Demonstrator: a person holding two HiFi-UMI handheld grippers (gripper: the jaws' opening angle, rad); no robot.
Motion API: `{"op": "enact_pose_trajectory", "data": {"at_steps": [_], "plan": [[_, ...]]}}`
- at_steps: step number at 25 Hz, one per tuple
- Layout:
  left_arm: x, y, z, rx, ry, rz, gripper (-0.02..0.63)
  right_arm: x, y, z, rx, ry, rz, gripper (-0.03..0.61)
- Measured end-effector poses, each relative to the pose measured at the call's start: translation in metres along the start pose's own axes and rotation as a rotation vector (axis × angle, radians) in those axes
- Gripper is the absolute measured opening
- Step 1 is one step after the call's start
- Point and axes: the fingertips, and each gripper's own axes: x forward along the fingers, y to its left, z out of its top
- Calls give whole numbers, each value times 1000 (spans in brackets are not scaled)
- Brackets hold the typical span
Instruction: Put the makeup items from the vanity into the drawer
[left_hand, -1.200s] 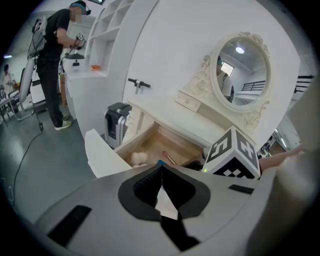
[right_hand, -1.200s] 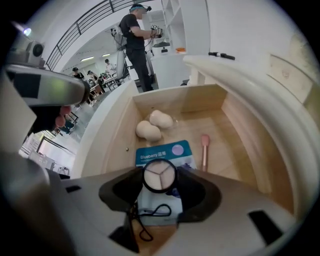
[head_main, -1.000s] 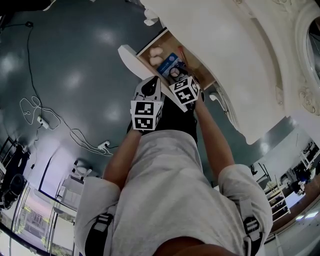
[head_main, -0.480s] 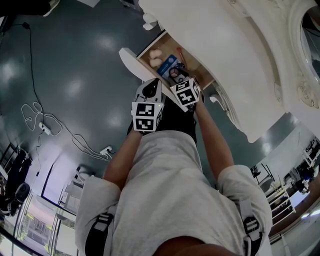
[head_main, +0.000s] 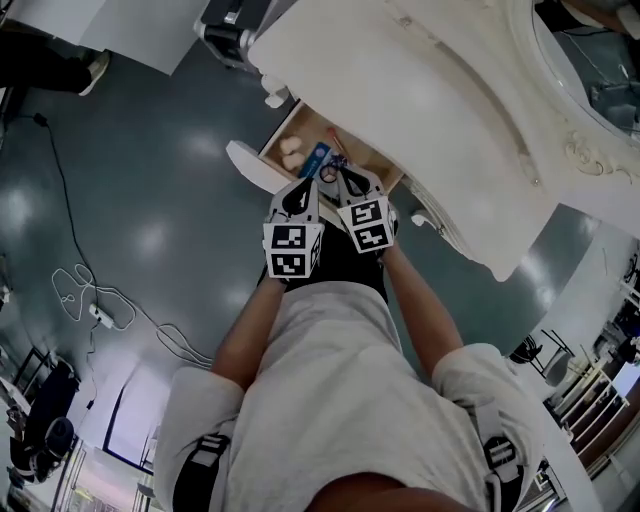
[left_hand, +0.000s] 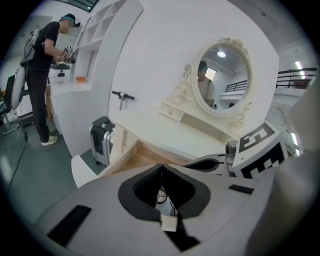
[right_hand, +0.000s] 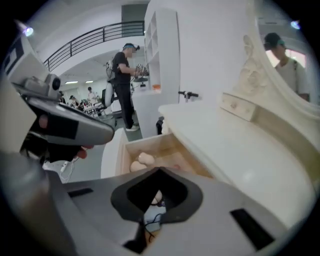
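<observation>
Right gripper (right_hand: 159, 172) has just pressed its jaws together, empty, above the pulled-out drawer (head_main: 250, 168). Left gripper (left_hand: 161, 167) is likewise clamped empty. A square push should slide it home.

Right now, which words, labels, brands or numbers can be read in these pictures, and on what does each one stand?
No text can be read in any view.
Blue packet in the drawer: it bears print, too small to read.
Marker cube on the left gripper: black-and-white square patterns only, no words.
Marker cube on the right gripper: the same, patterns only.
</observation>
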Motion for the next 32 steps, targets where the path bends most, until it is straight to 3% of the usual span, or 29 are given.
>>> {"op": "enact_pose_trajectory", "data": {"at_steps": [8,14,21,26,32], "plan": [[-10,-20,25,84,-37,-43,6,-59,-7,48,99,-232,-118,15],[-18,-67,61,154,-81,-118,6,-123,-25,72,181,-348,-224,14],[-37,-119,115,305,-147,-214,6,-186,-38,105,130,-436,-266,14],[-37,-145,151,302,-224,-224,6,-226,-63,130,135,-527,-329,14],[-34,-177,154,297,-230,-266,6,-260,-82,136,129,-563,-378,14]]}}
